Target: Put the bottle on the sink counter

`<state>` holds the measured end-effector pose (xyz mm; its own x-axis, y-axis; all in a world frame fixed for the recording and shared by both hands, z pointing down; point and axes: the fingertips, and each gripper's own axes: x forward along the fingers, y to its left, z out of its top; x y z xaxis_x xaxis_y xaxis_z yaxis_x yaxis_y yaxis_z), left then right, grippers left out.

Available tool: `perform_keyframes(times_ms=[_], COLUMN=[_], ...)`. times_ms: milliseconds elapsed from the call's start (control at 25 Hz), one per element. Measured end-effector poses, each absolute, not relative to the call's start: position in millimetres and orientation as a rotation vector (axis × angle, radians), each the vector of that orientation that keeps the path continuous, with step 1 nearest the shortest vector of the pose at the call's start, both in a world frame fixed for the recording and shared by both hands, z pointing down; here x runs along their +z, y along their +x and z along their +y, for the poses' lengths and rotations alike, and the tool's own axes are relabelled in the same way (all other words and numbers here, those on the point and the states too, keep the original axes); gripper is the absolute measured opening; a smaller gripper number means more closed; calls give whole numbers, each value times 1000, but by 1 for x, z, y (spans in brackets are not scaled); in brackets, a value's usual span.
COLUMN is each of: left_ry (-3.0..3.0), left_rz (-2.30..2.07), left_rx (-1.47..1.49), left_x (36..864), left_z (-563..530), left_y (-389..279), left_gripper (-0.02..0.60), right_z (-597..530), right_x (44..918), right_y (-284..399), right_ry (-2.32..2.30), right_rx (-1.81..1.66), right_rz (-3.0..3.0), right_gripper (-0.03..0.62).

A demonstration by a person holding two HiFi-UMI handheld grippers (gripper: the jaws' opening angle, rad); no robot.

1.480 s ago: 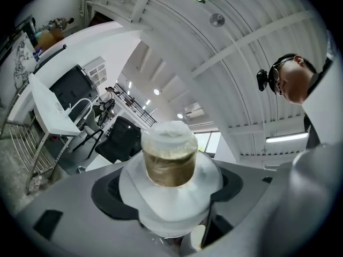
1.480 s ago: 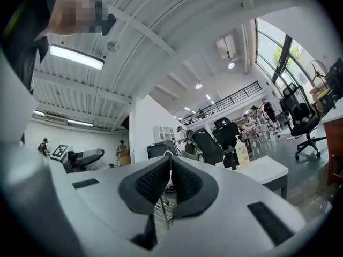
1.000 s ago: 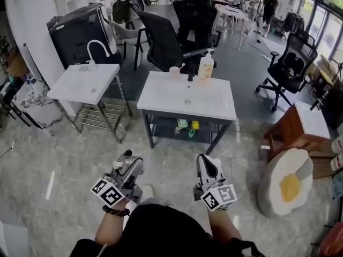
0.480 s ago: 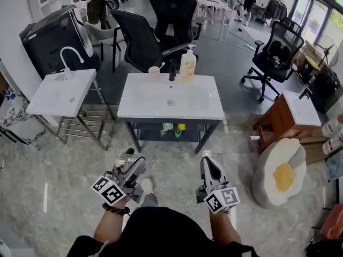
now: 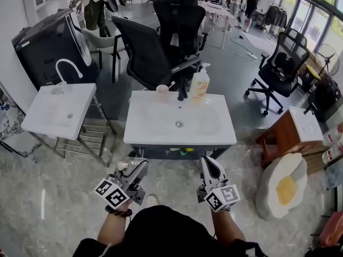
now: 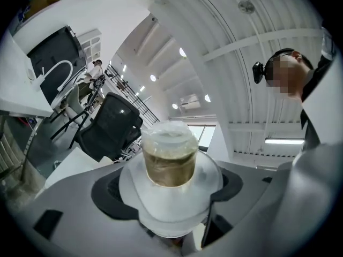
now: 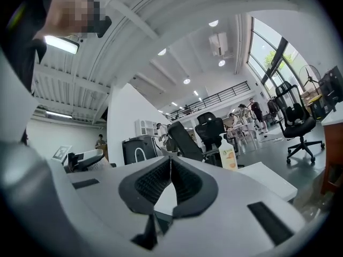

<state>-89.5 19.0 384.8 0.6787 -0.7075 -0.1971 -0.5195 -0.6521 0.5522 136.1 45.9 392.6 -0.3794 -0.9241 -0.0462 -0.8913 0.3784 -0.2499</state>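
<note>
Sink counter [image 5: 155,123]: white top, basin sunk in the middle, drain [image 5: 179,124] at its centre. Along the back edge, left to right, stand a pale cup [image 5: 162,89], a black tap [image 5: 183,93] and a soap dispenser [image 5: 200,84], all upright and close together. Small green and yellow items [image 5: 186,151] sit in the dark frame [image 5: 155,152] beneath; too small to identify.

Second white sink [image 5: 53,111] at left, on a metal rack, with a white tap [image 5: 60,71] at the rear.

Grey marble floor [image 5: 59,197] bears both sinks, plus a wooden side table [image 5: 289,135] and an egg-shaped cushion [image 5: 285,186].
</note>
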Motion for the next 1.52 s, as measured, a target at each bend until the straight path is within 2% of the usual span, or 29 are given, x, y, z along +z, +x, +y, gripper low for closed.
perform_keyframes(times_ms=[520, 1240, 1520], left_ry=[2430, 2430, 2379], left_rz=[-988, -1118, -1199], left_rx=[-521, -393, -291], left_x=[397, 429, 465], left_z=[-91, -239, -303], left_y=[-146, -121, -106], left_gripper=[354, 354, 354], right_z=[-68, -227, -270], right_x=[408, 422, 448], right_y=[88, 99, 109], right_ry=[-1657, -1564, -1521], right_rx=[-303, -323, -367], right_rz=[2482, 2595, 2688], right_gripper=[31, 32, 31])
